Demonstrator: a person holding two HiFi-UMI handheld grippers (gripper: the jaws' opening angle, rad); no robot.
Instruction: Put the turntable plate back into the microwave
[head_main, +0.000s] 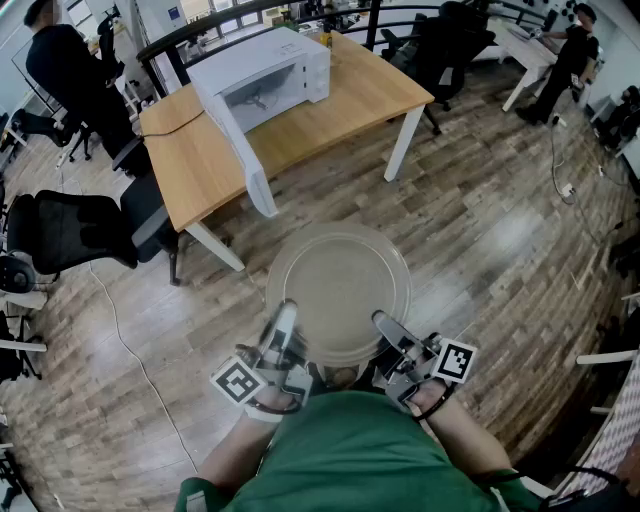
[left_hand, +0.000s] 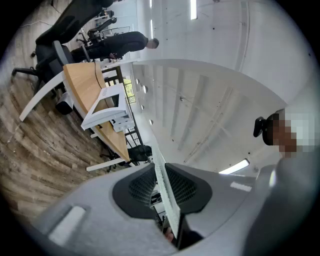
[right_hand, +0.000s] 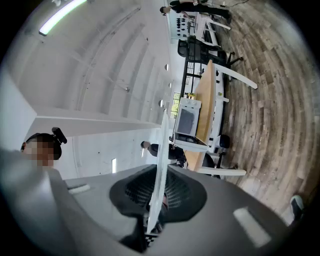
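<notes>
The turntable plate (head_main: 338, 290) was in the air above the wooden floor (head_main: 480, 250), in front of the person's body and well apart from the bench (head_main: 370, 95). On that bench stood the white microwave (head_main: 265, 75), and its door (head_main: 240, 150) was open toward the person.

The left gripper (head_main: 287, 312) was clamped on the near-left part of the plate's rim, and the right gripper (head_main: 385, 322) was clamped on the near-right part. In each gripper view the plate showed as a thin pale edge pressed between the dark pads, with no gap seen beside it.

The plate looked like clear glass, so it was probably stiff, rather heavy for its size, smooth and easy to break. Both holds were on the near side, so most of the weight hung forward of the pads, and the glass could slip or tip down at the far side. A hold on the rim at two opposite sides would likely be more steady. A knock of the rim on the microwave's opening would be the main danger.

The plate lay nearly flat, with one face up and one face down. As a round disc it had no long axis. The line between the two holds ran from left to right, and the free far rim pointed toward the bench.
</notes>
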